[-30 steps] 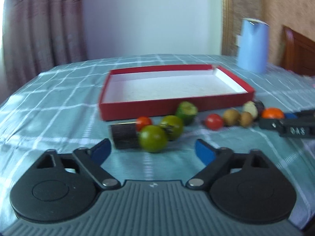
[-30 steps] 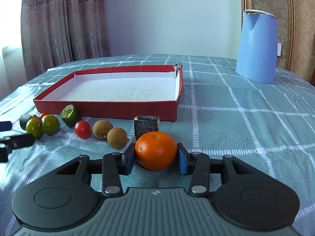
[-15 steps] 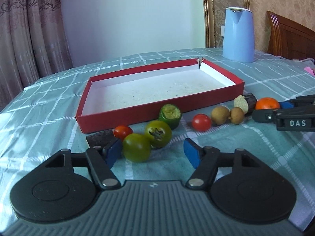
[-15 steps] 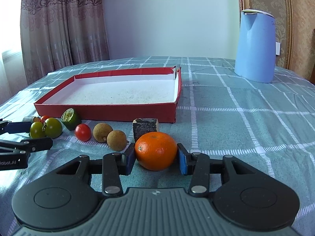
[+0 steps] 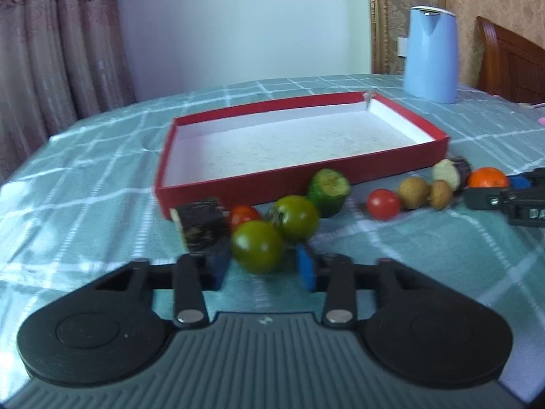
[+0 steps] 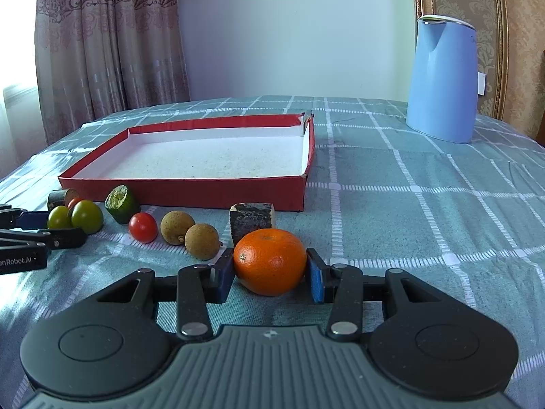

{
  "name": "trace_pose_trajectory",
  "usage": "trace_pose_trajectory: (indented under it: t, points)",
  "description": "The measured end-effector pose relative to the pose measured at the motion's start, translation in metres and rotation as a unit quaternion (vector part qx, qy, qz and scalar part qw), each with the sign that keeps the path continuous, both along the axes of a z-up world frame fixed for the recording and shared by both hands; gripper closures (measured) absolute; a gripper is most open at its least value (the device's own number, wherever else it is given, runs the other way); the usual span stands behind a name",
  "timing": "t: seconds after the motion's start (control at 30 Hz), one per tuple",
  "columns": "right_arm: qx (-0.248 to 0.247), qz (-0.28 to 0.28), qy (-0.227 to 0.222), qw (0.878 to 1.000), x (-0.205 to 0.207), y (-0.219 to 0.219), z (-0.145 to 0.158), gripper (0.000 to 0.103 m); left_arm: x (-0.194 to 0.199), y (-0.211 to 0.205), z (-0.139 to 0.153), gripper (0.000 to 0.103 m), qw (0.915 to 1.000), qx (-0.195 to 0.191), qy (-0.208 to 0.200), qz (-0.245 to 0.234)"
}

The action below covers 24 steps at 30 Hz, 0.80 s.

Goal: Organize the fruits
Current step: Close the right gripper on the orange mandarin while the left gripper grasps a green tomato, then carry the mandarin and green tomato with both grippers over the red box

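An empty red tray with a white floor lies on the checked tablecloth. Fruits sit in a row in front of it. My left gripper has its blue pads close around a green tomato; the left pad touches it, a small gap shows at the right. A second green tomato sits just behind. My right gripper is shut on an orange resting on the cloth.
Also in the row: a red cherry tomato, two brown longans, a cut green fruit, two dark cut chunks and a small red tomato. A blue kettle stands at the back right.
My left gripper has narrowed its jaws around the front green tomato. The right gripper keeps its hold on the orange and has not moved.
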State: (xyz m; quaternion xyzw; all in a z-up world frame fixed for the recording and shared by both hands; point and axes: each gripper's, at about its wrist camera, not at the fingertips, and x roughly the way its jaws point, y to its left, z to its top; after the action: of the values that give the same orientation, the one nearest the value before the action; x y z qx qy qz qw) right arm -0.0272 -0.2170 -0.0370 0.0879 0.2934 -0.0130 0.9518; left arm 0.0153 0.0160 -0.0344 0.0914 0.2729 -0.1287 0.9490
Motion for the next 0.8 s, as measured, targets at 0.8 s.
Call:
trace_pose_trajectory:
  t: [0.8]
  points:
    - [-0.016, 0.003, -0.046, 0.999, -0.012, 0.004, 0.009, 0.061, -0.016, 0.008, 0.026, 0.075, 0.9988, -0.044, -0.023, -0.001]
